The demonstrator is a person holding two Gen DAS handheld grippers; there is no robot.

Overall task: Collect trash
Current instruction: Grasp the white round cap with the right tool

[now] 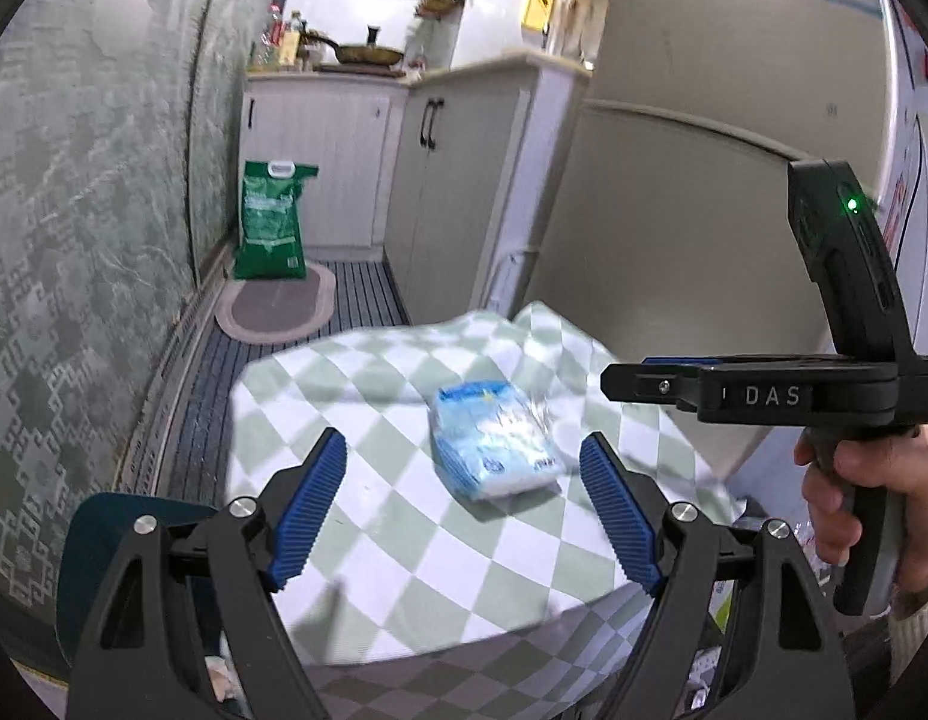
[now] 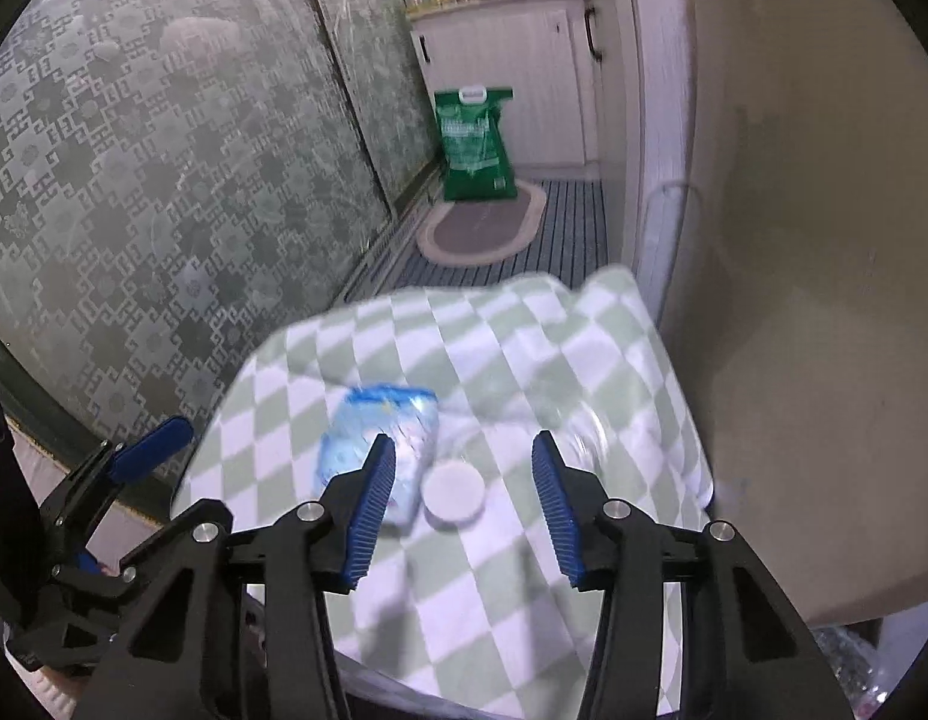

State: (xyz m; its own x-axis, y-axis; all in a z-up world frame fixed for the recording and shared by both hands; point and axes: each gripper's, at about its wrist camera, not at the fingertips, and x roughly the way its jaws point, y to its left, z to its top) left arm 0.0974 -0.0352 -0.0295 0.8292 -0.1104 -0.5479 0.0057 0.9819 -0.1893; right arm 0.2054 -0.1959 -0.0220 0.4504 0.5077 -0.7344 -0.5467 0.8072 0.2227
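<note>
A blue and white plastic packet [image 1: 493,441] lies on a desk covered with a green and white checked cloth [image 1: 368,540]. The left tool [image 1: 464,516] hovers over the near side of the cloth with its jaws spread wide and nothing between them, the packet lying just beyond its blue pads. The right tool [image 2: 461,507] hangs above the same cloth, jaws apart, with a small white round lid [image 2: 453,493] on the cloth between its fingertips, touching neither pad; the packet sits just beside the lid.
</note>
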